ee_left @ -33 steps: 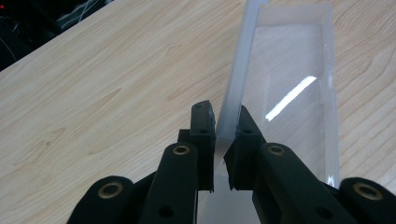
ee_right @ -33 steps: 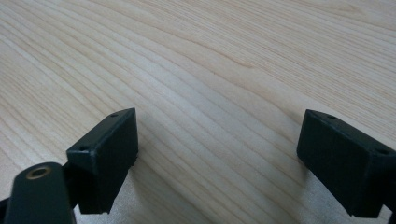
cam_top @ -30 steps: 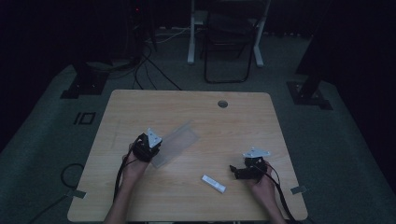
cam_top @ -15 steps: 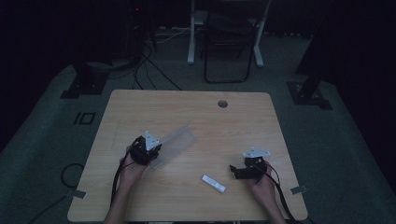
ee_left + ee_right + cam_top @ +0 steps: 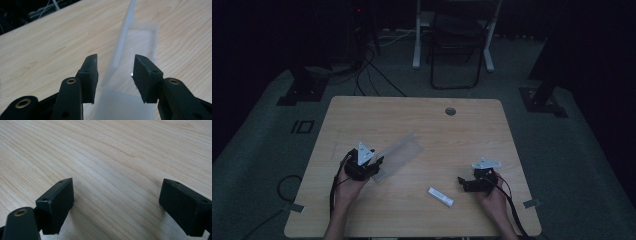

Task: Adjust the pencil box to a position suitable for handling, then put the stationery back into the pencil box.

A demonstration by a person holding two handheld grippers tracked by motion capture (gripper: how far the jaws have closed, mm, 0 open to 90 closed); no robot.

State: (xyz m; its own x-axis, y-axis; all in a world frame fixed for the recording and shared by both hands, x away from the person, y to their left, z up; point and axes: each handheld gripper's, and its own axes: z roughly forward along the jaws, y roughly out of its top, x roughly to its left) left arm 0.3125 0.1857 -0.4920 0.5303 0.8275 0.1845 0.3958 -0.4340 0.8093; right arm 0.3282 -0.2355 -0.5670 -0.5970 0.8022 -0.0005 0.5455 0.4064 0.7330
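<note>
Approach step, as judged: left gripper (image 5: 115, 75) fingers apart astride the clear plastic sleeve (image 5: 398, 156) lying mid-bench (image 5: 462, 135); next move is closing. Right gripper (image 5: 117, 205) fingers wide apart, empty.

Black grippers, left (image 5: 371, 167) and right (image 5: 463, 183), each wear a grey three-cornered plate. Ribbed pads (image 5: 143, 75), brass-ringed holes, black cables trailing.

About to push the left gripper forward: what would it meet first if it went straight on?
The left gripper is open, with the clear plastic box right ahead; its thin upright wall already lies between the jaws. It would likely meet that wall or slide along it, though depth is unclear.
</note>
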